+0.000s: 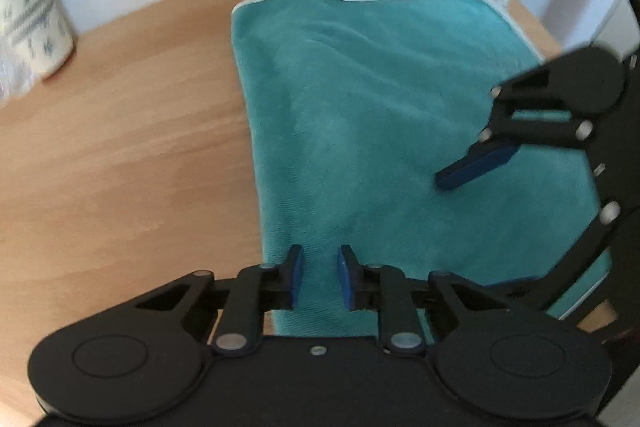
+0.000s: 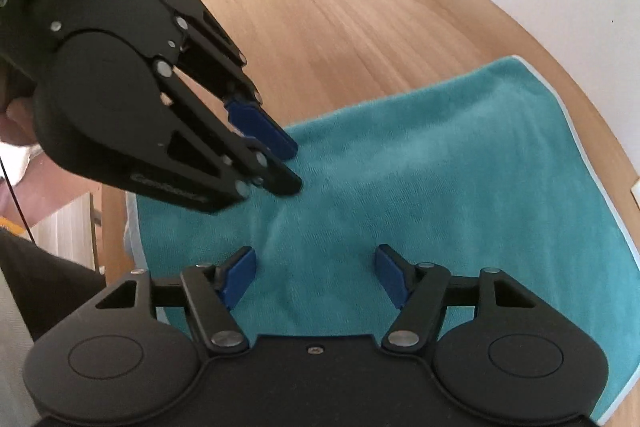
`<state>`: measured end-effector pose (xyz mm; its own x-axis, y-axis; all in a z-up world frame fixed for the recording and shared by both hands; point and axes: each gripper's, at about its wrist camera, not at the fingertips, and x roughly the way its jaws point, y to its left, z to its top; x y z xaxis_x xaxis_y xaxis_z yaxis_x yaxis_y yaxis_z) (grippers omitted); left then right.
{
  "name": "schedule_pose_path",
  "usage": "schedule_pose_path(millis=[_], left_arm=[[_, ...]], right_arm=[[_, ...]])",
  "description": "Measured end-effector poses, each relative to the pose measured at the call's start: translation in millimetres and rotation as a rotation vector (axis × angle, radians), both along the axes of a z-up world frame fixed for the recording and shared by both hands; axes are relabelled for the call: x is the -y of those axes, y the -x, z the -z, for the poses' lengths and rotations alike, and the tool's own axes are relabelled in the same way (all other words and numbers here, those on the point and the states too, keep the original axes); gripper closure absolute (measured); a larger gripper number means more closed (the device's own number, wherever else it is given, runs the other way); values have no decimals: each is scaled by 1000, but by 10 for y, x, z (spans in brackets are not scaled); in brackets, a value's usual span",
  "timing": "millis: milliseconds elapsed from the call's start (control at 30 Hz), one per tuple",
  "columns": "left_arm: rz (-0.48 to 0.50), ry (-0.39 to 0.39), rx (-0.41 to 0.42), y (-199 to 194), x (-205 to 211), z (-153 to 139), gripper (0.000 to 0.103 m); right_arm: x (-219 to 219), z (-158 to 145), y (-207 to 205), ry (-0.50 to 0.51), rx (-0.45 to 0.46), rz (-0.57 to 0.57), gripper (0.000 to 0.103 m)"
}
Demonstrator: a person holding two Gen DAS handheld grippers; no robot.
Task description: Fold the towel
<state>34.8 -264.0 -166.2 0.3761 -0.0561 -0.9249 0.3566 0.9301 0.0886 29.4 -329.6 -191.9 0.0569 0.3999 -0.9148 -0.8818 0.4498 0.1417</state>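
Left gripper (image 1: 320, 277) over towel's near-left part, jaws narrowly apart, nothing between. Teal towel (image 1: 360, 115) lies flat on wooden table (image 1: 120, 155) — soft, light, limp; best pinched at a piped corner. Right gripper (image 2: 315, 277) wide open, empty.

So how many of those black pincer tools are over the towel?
2. The left gripper hovers over the towel near its left edge; the right gripper hovers over its middle.

A fluffy, matt teal cloth towel (image 2: 440, 167) lies on a smooth wood-grain table (image 2: 340, 7).
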Motion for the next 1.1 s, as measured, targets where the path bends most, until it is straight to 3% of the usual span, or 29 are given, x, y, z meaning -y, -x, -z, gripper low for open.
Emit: schedule_pose_path(millis=[200, 300, 367, 467, 500, 533, 600, 800, 900, 1100], left_arm=[[68, -97, 70, 168, 26, 11, 78], [-49, -27, -2, 77, -128, -1, 79], [-89, -38, -15, 52, -156, -45, 85], [-153, 82, -25, 68, -221, -206, 84], [-194, 178, -23, 89, -249, -320, 83], [-206, 224, -22, 105, -251, -373, 81], [-187, 272, -33, 171, -159, -401, 81], [-113, 193, -134, 410, 143, -107, 81], [-53, 127, -101, 546, 223, -40, 80], [-83, 97, -126, 671, 58, -65, 73]], right_arm=[[121, 10, 133, 45, -3, -58, 27], [185, -1, 161, 56, -5, -76, 27], [185, -7, 193, 49, -5, -67, 27], [224, 22, 138, 34, -30, -29, 25], [237, 31, 95, 23, -50, -8, 25], [266, 61, 73, 18, -55, -7, 25], [278, 61, 75, 13, -56, -3, 25], [356, 77, 62, 22, -60, -29, 25], [401, 96, 64, 39, -52, -48, 25], [425, 97, 113, 62, -33, -79, 25]])
